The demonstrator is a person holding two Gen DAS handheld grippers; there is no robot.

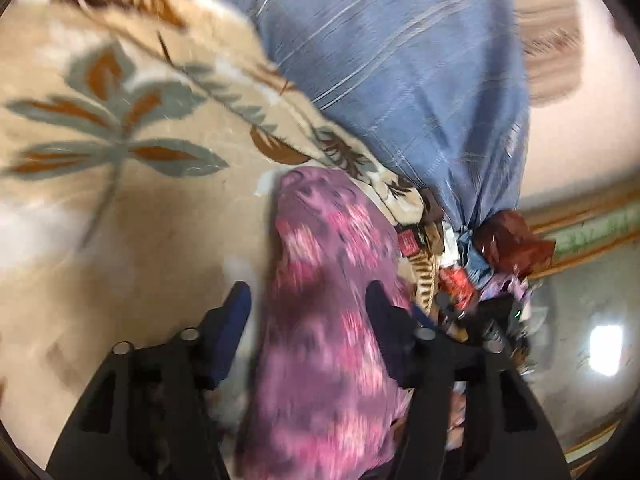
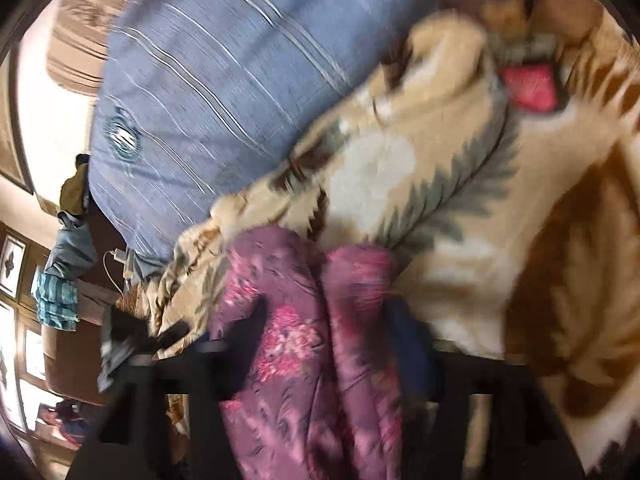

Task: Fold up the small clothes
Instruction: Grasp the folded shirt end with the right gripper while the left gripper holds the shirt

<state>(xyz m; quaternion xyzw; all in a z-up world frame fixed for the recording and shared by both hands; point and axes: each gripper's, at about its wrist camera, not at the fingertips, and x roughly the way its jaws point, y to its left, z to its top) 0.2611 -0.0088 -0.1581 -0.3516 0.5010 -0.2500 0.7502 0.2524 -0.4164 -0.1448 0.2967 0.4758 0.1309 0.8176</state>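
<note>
A purple-pink flowered garment [image 1: 320, 320] lies in a long bunched strip on the beige leaf-patterned blanket [image 1: 132, 208]. My left gripper [image 1: 308, 308] stands open astride it. The left finger has blanket showing between it and the cloth, while the right finger rests at the cloth's edge. In the right wrist view the same garment [image 2: 296, 352] runs up between the fingers of my right gripper [image 2: 330, 320]. That gripper's jaws stand wide and the cloth lies loose over them, though the picture is blurred.
A big blue striped pillow [image 1: 400, 64] [image 2: 208, 92] lies just beyond the garment. Off the bed edge sit a heap of packets and bags [image 1: 480, 264], hanging clothes [image 2: 60, 272] and a white charger cable [image 2: 116, 256]. A pink patch [image 2: 528, 84] shows in the blanket folds.
</note>
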